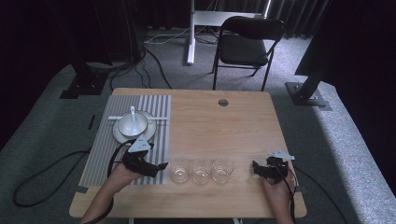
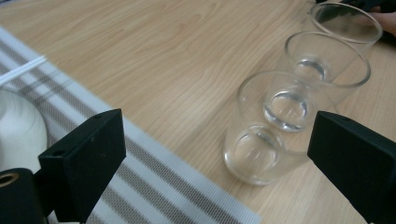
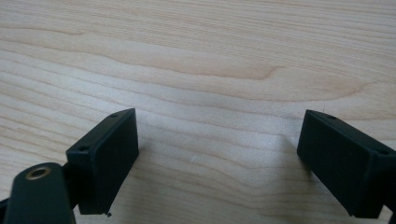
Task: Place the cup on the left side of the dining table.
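Glasses lining up in a row of three near the front edge of the wooden table [image 1: 243,121]: the left glass [image 1: 179,169], the middle glass [image 1: 201,170] and the right glass [image 1: 222,170], all upright, standing so close together they are possibly touching, though the high view is too coarse to say. Left gripper [image 1: 161,166] is hovering just beside the left glass, over the edge of the striped placemat [image 1: 159,105], its jaws standing wide apart and holding nothing; in the left gripper view the nearest glass [image 2: 261,140] is sitting between the two black jaws but farther off, clear of both. Right gripper [image 1: 256,168] is resting low over bare wood to the right of the row, jaws likewise spread with nothing between them. Farther back on the placemat, a white bowl [image 1: 132,125] is sitting on a plate [image 1: 122,136] with a spoon [image 1: 133,115] in it.
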Demonstrator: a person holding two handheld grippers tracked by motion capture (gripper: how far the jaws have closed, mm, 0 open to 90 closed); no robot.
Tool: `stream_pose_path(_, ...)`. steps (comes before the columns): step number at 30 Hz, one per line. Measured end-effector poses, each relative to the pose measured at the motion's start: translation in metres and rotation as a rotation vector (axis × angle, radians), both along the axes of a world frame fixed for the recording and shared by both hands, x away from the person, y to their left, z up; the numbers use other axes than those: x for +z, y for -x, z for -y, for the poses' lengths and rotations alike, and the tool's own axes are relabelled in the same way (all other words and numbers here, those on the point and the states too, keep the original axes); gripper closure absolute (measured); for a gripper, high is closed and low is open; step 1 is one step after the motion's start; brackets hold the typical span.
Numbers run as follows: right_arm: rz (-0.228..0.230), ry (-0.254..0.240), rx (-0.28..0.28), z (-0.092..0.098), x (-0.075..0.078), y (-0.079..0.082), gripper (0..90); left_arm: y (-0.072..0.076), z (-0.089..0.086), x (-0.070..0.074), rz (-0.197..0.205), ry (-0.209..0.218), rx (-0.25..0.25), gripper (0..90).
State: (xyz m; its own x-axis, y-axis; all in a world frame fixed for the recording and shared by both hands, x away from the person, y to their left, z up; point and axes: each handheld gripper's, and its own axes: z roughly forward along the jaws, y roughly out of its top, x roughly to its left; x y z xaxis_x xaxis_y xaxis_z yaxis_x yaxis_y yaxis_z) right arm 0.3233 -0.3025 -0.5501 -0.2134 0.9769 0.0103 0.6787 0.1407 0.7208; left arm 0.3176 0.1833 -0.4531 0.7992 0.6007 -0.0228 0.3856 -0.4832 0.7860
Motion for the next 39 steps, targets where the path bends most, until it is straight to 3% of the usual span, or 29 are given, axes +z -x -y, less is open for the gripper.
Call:
stream_pose_path(12,0.001,-0.001,0.0,0.0,0.0,0.0,12.2,-0.007,0.045,0.005,-0.007,-0.057,-0.088,4.7)
stream_pose_path(13,0.001,-0.001,0.0,0.0,0.0,0.0,12.2,-0.008,0.053,0.007,-0.001,-0.076,-0.098,4.7)
stream_pose_path(23,0.001,-0.001,0.0,0.0,0.0,0.0,12.2,-0.011,0.088,0.014,-0.001,-0.074,-0.169,4.7)
stream_pose_path(39,0.0,-0.002,-0.001,0.0,0.0,0.0,12.2,-0.013,0.148,0.015,-0.016,-0.113,-0.274,4.8)
